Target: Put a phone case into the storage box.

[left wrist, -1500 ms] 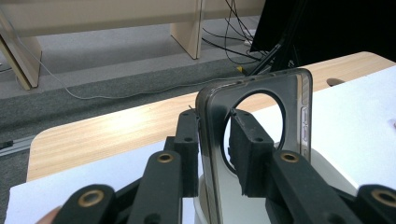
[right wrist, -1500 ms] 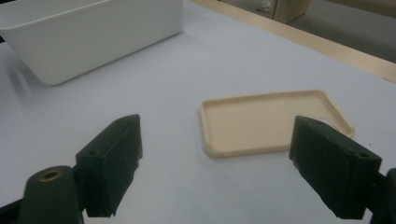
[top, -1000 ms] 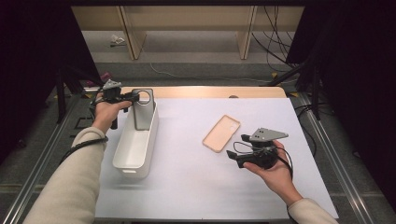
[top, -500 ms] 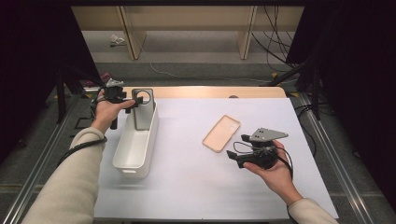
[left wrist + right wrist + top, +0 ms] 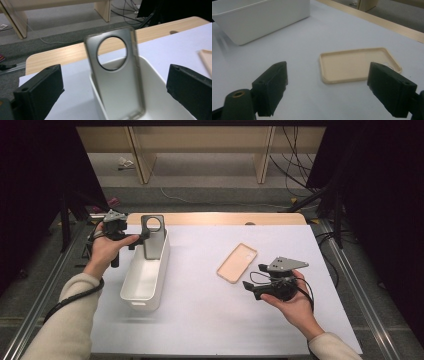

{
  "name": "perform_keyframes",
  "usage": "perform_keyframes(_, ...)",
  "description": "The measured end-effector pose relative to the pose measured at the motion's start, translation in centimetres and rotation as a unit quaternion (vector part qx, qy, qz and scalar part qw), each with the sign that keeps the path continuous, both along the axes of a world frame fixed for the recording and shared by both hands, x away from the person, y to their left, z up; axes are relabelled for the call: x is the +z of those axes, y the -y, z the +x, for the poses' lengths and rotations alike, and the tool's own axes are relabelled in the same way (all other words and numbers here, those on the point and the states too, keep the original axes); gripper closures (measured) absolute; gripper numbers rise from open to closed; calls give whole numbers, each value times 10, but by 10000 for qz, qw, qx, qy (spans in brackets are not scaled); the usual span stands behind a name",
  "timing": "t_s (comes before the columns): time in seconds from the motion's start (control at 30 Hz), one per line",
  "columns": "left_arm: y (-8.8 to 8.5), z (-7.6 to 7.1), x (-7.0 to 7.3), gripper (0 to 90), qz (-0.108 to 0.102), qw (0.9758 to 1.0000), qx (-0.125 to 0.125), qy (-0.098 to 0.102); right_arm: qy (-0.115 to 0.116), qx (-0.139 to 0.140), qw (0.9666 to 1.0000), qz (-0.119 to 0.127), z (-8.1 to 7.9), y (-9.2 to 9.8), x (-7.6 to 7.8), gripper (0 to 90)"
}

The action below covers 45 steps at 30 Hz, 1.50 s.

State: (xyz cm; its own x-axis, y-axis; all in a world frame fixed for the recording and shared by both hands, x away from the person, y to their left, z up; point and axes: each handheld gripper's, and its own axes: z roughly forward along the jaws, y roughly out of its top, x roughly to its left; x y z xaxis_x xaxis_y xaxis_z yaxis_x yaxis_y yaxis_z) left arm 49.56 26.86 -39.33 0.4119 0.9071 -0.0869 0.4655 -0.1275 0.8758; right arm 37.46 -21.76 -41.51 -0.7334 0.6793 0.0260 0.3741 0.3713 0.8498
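The left hand-held gripper (image 5: 142,236), jaws now spread, has let go of the grey case (image 5: 115,75), leaving it upright in the bin (image 5: 145,282) at ten o'clock, while the right hand-held gripper (image 5: 248,287) hangs open near the tan case (image 5: 237,262) on the surface (image 5: 210,320)

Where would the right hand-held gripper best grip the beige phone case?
Probably across its two long edges. The beige phone case lies flat, open side up, on the table, so the right hand-held gripper, jaws open, should come from above, straddling its narrow width.
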Motion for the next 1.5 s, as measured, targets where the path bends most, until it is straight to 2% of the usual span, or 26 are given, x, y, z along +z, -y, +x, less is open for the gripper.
perform_keyframes(0.1,3,-18,2,12,-16,9999,-2,151,1,-1,10000,-4,0,0,0,174)
perform_keyframes(0.3,13,-51,3,54,-54,9995,-123,276,-9,-15,10000,-19,1,0,0,172)
perform_keyframes(0.43,20,-69,-1,67,-19,9991,-262,325,-30,-28,10000,-32,2,2,-1,172)
perform_keyframes(0.57,26,-85,-5,83,-94,9986,-352,391,-42,-56,10000,-31,3,3,-1,171)
perform_keyframes(0.87,56,-125,-3,104,-241,9947,-799,593,-89,-65,9999,-28,6,4,-2,169)
perform_keyframes(1.0,68,-141,-7,111,-192,9930,-985,616,-93,-61,9999,-15,6,4,-2,169)
perform_keyframes(1.23,77,-158,-19,119,-242,9921,-1056,632,-91,-40,10000,0,8,3,-2,169)
perform_keyframes(1.5,79,-161,-24,124,-237,9919,-1087,612,-93,-53,9999,18,10,3,-2,169)
